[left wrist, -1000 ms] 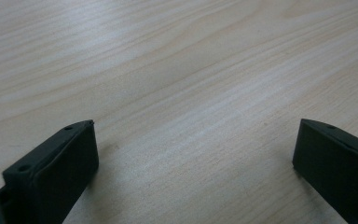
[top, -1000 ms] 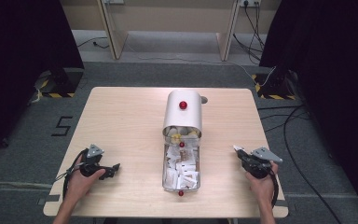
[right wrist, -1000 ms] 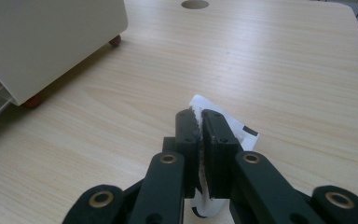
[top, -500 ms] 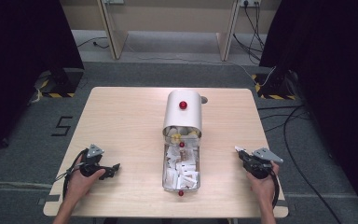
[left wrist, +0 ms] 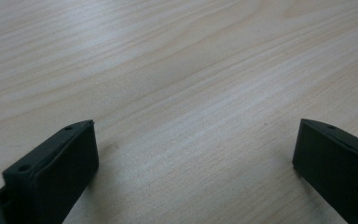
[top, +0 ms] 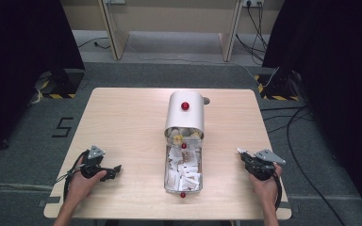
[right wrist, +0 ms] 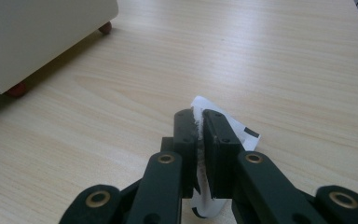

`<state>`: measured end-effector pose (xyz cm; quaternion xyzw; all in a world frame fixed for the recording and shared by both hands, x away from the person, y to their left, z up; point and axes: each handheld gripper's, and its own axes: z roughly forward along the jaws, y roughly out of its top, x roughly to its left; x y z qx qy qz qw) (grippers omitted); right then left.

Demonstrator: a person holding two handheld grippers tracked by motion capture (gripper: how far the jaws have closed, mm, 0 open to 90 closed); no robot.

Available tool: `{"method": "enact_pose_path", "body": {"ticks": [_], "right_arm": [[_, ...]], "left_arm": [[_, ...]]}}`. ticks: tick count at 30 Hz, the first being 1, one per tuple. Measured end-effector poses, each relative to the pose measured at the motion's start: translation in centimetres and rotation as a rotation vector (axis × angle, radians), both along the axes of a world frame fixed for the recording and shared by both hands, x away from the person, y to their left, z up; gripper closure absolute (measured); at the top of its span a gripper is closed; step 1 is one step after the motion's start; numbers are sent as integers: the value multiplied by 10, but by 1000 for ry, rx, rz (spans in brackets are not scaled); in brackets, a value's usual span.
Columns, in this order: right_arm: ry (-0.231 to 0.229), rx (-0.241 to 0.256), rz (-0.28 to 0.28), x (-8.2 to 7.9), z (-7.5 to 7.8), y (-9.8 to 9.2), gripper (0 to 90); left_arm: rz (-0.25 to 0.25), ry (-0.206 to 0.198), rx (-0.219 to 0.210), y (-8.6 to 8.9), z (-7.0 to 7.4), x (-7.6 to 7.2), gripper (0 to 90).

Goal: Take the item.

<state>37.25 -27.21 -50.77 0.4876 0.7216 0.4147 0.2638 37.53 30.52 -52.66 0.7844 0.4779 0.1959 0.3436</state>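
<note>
The thin white packet (right wrist: 223, 126) pinched in the right gripper (right wrist: 199, 122) looks like the thing most likely to go astray: it is caught edge-on in a narrow strip, so a tilt of the hand or a slight easing of the grip could, I'd guess, let it slide out onto the wooden table (top: 122, 122). It could also crease if dragged against the wood. That gripper's jaws are pressed nearly together on the packet, which sticks out past the tips with a black mark at its corner. From above, the right gripper (top: 250, 157) sits near the table's right edge, well apart from the clear tray (top: 183, 170) of white packets at the middle. The tray runs out from under a white rounded bin (top: 185, 115) with a red knob (top: 185, 106).

The left gripper (left wrist: 193, 149) has its jaws spread wide over bare wood, holding nothing; whether the tips touch the surface I cannot tell. From above it (top: 112, 170) lies near the left front corner, in the person's left hand (top: 82, 181)
</note>
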Motion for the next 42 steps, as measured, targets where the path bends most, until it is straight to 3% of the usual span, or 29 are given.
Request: {"method": "enact_pose_path", "body": {"ticks": [7,10,30,42], "right_arm": [[6,0,-6,0,-1,0,816],[12,17,-10,1,-2,-1,727],[8,39,-42,-4,5,2,459],[5,23,-10,-17,16,13,410]], "left_arm": [[0,0,0,0,0,0,0],[0,0,0,0,0,0,0],[0,0,0,0,0,0,0],[0,0,0,0,0,0,0]]}}
